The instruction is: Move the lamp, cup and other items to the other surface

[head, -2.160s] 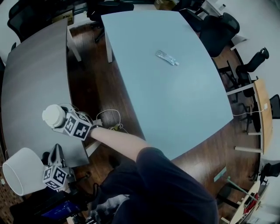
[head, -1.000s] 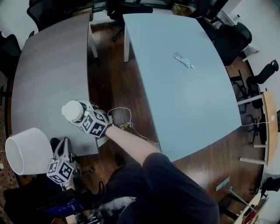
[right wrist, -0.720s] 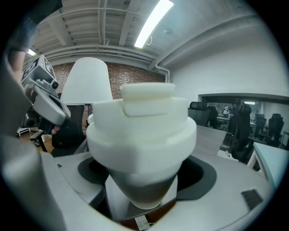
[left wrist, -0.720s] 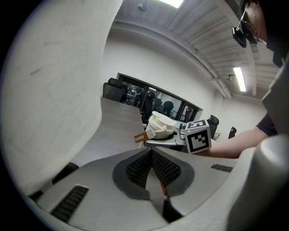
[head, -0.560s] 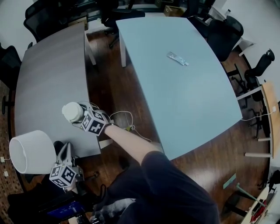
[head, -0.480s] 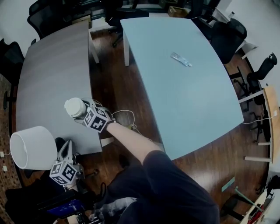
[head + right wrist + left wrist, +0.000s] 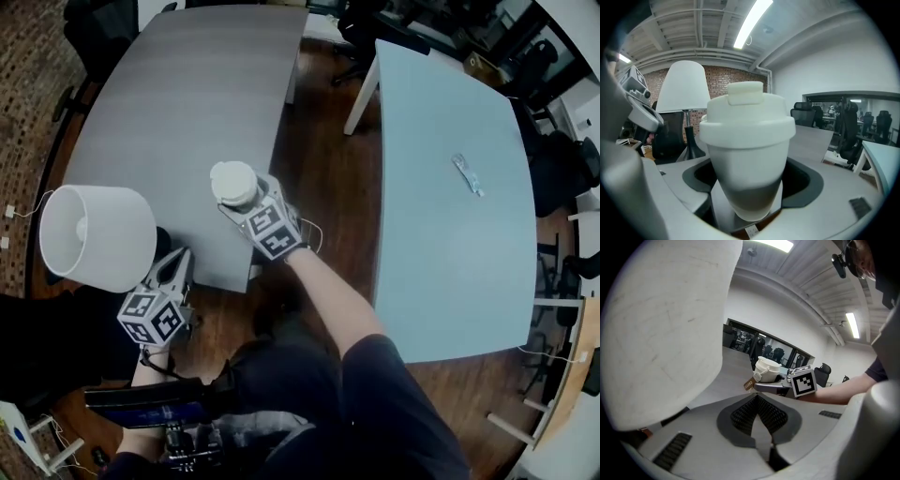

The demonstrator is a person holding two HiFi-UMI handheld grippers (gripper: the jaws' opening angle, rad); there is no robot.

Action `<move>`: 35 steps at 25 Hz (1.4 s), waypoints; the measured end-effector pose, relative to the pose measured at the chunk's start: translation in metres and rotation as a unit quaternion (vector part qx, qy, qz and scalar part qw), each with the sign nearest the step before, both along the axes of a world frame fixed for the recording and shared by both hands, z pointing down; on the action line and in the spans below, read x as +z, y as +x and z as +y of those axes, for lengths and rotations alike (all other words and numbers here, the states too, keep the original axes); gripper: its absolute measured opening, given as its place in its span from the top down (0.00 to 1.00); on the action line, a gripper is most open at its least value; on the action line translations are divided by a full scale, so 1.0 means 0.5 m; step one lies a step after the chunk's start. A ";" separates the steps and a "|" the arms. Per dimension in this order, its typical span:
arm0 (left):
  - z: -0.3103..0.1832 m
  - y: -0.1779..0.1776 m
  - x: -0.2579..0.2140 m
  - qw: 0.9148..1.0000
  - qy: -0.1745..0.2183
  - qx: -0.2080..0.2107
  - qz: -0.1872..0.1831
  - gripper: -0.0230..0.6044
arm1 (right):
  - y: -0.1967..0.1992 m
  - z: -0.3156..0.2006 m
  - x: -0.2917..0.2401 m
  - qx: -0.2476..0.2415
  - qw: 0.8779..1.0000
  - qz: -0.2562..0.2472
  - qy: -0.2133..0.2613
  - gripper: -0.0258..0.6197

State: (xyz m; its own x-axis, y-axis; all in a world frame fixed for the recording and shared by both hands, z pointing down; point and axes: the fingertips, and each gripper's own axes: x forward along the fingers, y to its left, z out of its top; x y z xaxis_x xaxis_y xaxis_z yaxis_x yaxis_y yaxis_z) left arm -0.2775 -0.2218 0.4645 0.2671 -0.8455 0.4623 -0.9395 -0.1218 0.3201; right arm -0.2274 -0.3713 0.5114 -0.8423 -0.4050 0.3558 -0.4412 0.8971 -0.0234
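The right claw (image 7: 749,194) is seen gripping the white lidded cup (image 7: 746,140), its wide-set jaws having just been closed in a little on it. The cup is held at the near edge of the grey counter (image 7: 178,94) and is judged not yet set down. The left claw (image 7: 757,399) is shut with nothing seen between the jaws, just beside the white-shaded lamp (image 7: 98,234), judged already stood at that counter's corner, and one small packet (image 7: 466,175) is left on the pale blue counter (image 7: 450,272).

Dark short sleeve (image 7: 375,370); left claw (image 7: 176,267), right claw (image 7: 234,192) grey, black-white marker cubes (image 7: 150,317).
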 end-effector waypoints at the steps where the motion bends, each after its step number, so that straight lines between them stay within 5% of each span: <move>1: 0.000 -0.007 0.003 1.000 0.000 -0.002 -0.001 0.96 | -0.010 0.002 0.001 0.001 1.000 -0.004 0.000 0.36; 12: 0.014 -0.010 0.027 1.000 -0.013 -0.012 -0.004 0.96 | -0.154 0.062 -0.053 -0.067 0.996 -0.063 -0.009 0.36; 23: 0.074 -0.032 0.079 0.999 -0.040 -0.026 -0.010 0.96 | -0.276 0.058 -0.023 -0.095 0.993 -0.064 -0.003 0.36; 28: 0.100 -0.074 0.095 0.997 -0.052 -0.050 -0.001 0.96 | -0.297 0.084 -0.012 -0.116 0.992 -0.054 0.016 0.36; 35: 0.096 -0.048 0.088 0.999 -0.040 -0.032 0.001 0.96 | -0.277 0.100 0.015 -0.134 0.991 -0.020 -0.015 0.30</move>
